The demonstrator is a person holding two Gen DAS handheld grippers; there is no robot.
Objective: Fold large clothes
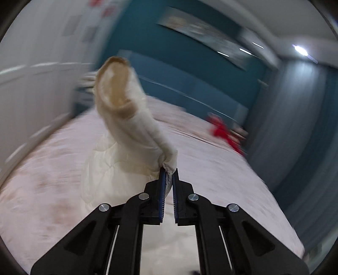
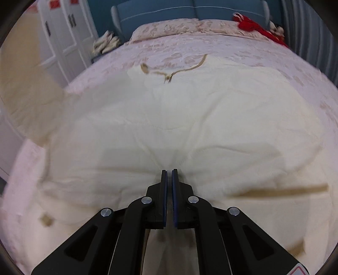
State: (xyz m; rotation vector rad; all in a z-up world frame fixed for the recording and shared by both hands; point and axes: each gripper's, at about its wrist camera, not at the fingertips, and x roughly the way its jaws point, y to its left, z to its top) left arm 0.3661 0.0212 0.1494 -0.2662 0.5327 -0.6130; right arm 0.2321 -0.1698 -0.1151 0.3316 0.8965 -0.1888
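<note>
A large cream padded jacket with tan trim lies spread on a pink floral bed. My right gripper is shut on a fold of the jacket near its lower edge. My left gripper is shut on the edge of a sleeve and holds it up above the bed, the tan-lined cuff opening pointing away. The rest of the jacket hangs down to the bed in the left wrist view, which is motion-blurred.
A red garment lies at the bed's far right by the pillows. A blue headboard and teal wall are behind. White wardrobe doors stand left of the bed. Grey curtains hang on the right.
</note>
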